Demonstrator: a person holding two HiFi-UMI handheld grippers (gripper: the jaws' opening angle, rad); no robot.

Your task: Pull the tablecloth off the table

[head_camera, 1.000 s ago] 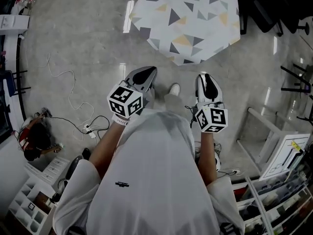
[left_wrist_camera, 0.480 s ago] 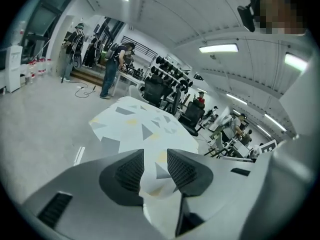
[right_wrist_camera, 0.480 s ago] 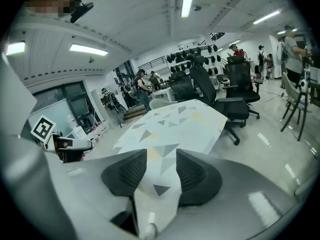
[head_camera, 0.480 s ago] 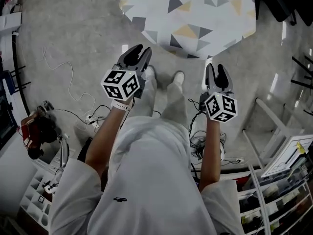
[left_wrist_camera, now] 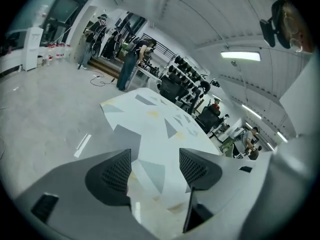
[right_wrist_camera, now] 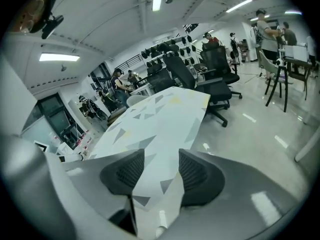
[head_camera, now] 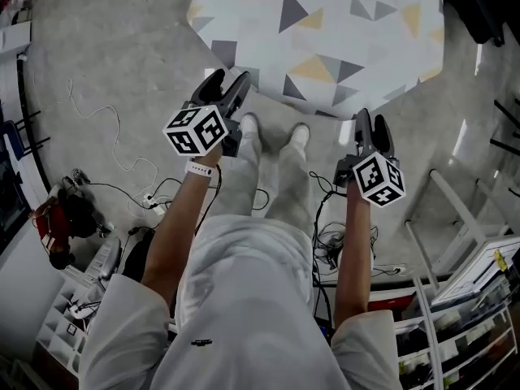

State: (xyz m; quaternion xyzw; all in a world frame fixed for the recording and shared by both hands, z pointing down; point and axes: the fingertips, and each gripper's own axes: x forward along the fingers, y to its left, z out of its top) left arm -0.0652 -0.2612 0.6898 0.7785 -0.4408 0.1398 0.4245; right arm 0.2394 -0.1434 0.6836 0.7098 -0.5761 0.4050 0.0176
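Observation:
The tablecloth (head_camera: 325, 31), white with grey and yellow triangles, covers the table at the top of the head view, and its near edge hangs toward me. My left gripper (head_camera: 229, 78) is just short of the cloth's near left edge. The right gripper (head_camera: 371, 119) hovers below the near right edge. Both have just been opening and stand open, with no pad pressing on anything. In the left gripper view the cloth (left_wrist_camera: 155, 124) shows beyond the gap of the left gripper (left_wrist_camera: 156, 166). The right gripper view shows the cloth (right_wrist_camera: 155, 119) ahead of the right gripper (right_wrist_camera: 161, 171).
Cables (head_camera: 106, 128) and a power strip (head_camera: 150, 197) lie on the floor at left. A white frame (head_camera: 455, 210) and shelving (head_camera: 455, 331) stand at right. Black office chairs (right_wrist_camera: 220, 69) are beside the table's far side. People (left_wrist_camera: 130, 64) stand in the background.
Both grippers have moved forward and down toward the table's near edge, and their jaws have spread apart. The table now fills more of the head view.

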